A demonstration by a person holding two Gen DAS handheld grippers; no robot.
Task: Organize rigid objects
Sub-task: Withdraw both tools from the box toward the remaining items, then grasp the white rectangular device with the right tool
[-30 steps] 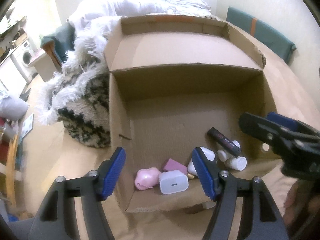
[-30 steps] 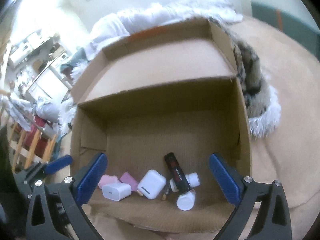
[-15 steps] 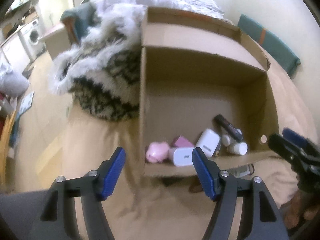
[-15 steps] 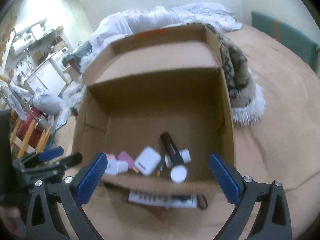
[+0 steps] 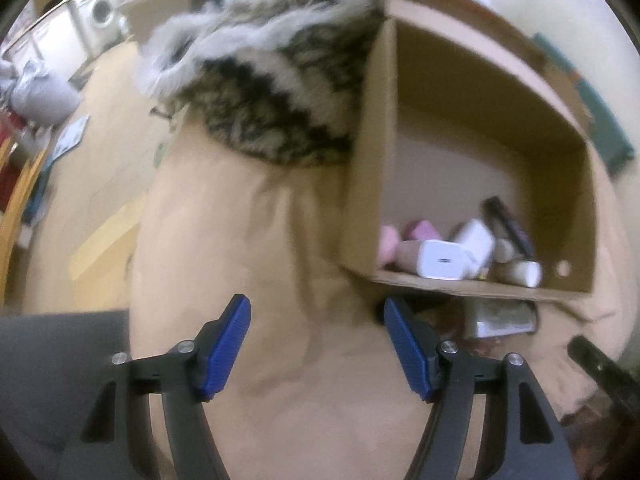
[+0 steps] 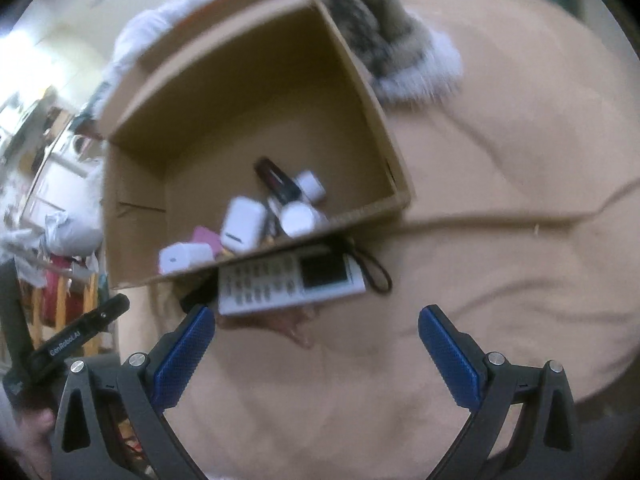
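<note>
Fingers of our left gripper (image 5: 316,344) and right gripper (image 6: 316,344) released, empty above tan bedding (image 6: 500,184); white remote (image 6: 288,284) lies just outside cardboard box (image 6: 360,80) holding small items

A lived-in home, likely a small flat with sleeping and laundry areas in one room. A bed covered in a tan blanket (image 6: 500,184) fills the foreground, with a shaggy black-and-white throw (image 5: 276,92) heaped on it. Beyond the bed, a front-loading washing machine (image 5: 102,10) stands among white cabinets. A stuffed grey bag (image 5: 40,96) sits on the floor, and a cardboard box (image 6: 256,92) of small household gadgets rests on the bed.
</note>
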